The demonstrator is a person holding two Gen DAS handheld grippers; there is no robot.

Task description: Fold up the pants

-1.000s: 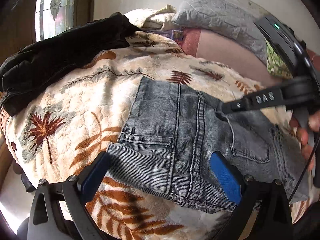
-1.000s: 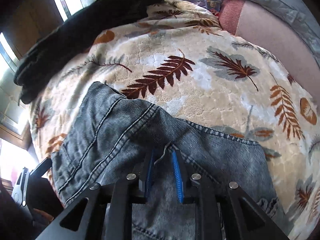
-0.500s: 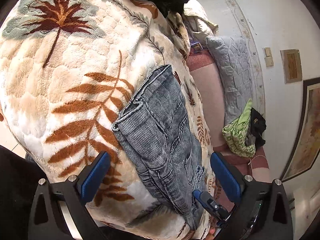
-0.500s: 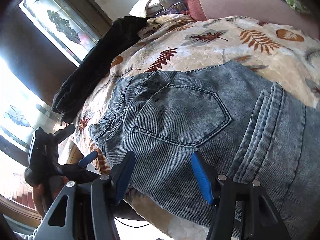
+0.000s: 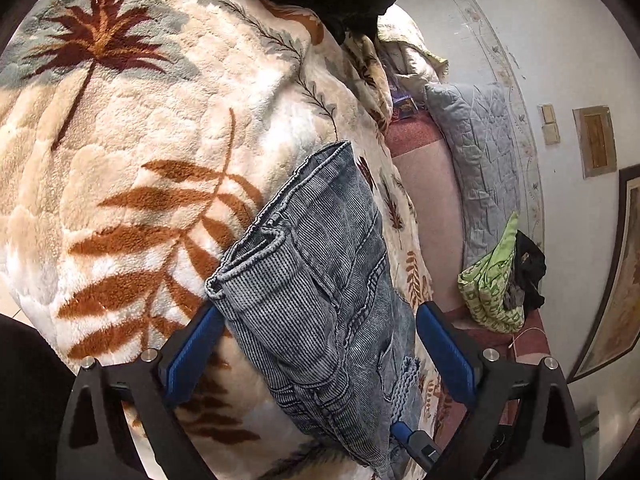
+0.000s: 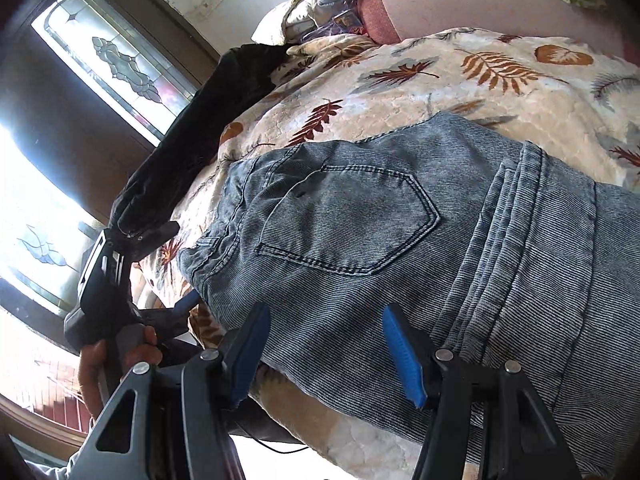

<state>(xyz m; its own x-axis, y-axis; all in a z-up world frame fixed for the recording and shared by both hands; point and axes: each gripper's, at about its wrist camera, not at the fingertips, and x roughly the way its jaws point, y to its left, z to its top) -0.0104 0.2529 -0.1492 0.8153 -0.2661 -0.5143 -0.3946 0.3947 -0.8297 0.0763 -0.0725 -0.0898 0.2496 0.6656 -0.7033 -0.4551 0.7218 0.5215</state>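
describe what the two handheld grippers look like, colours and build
Both are matte black frames with triangular cutouts and silver pivot screws, each finger faced with a ribbed blue pad. Left gripper; right gripper. The right wrist view shows the left gripper's boxy black body on a grey handle in a bare hand, with a thin black cable below.

This is a home bedroom: a bed under a plush leaf-print blanket, a quilted grey pillow, a leaded stained-glass window and framed pictures on the wall.

One pants, one blanket, two pillows
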